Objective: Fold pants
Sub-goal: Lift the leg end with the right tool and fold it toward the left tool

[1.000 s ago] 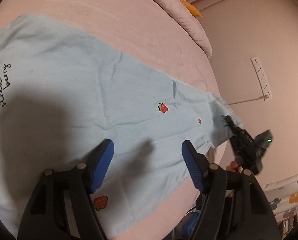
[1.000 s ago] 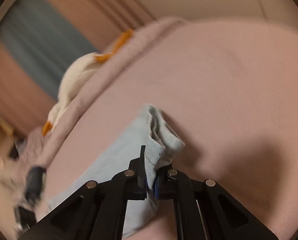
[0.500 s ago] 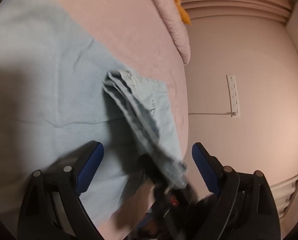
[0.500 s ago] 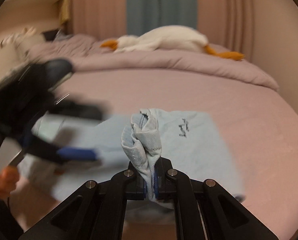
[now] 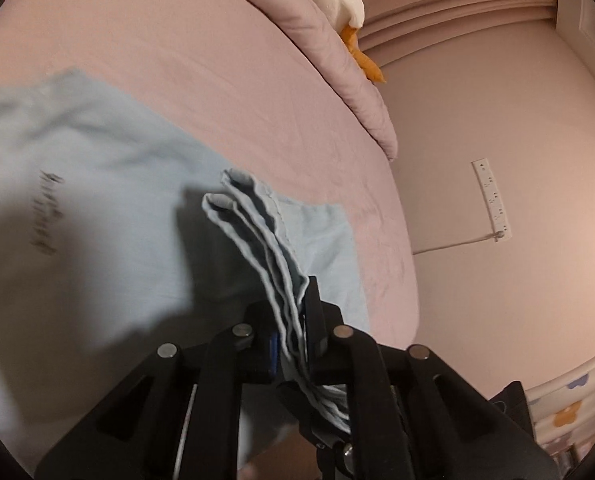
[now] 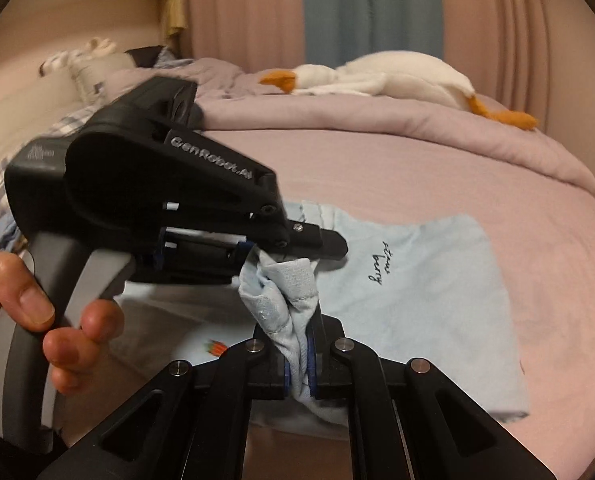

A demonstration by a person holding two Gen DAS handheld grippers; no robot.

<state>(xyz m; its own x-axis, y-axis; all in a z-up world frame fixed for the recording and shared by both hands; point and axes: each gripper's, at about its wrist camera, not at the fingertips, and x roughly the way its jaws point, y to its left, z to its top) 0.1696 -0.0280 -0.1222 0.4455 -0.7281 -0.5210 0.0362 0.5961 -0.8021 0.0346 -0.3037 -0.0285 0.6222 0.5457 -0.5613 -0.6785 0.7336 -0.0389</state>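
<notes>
Pale blue pants (image 6: 425,280) lay spread on a pink bed (image 6: 377,168), and their bunched hem end (image 6: 281,292) was lifted off the sheet and pinched by both tools at once. Seen from the right wrist, the right gripper (image 6: 297,372) sat at six o'clock, its jaws clamped together on the hem cloth, which rose between them toward twelve. The left gripper (image 6: 297,246) reached in from nine o'clock, held by a hand (image 6: 37,312) at the lower left, and its tips met the same bunch just above the right gripper's hold. Its jaws had just been closing, with the layered cloth between them. Seen from the left wrist, the left gripper (image 5: 293,344) was pressed shut on that stack of layers (image 5: 257,240), which ran up toward eleven o'clock.

From the pinch, the rest of the pants lay flat toward one and two o'clock in the right wrist view, with black script (image 6: 381,264) on the fabric. The long axis seemed to run from the pinched end away toward the far side. Both hands were equally near, sharing one hold.

No containers were visible. A white plush goose (image 6: 377,78) lay on a folded quilt (image 6: 377,128) at twelve o'clock, well apart from the pants.
</notes>
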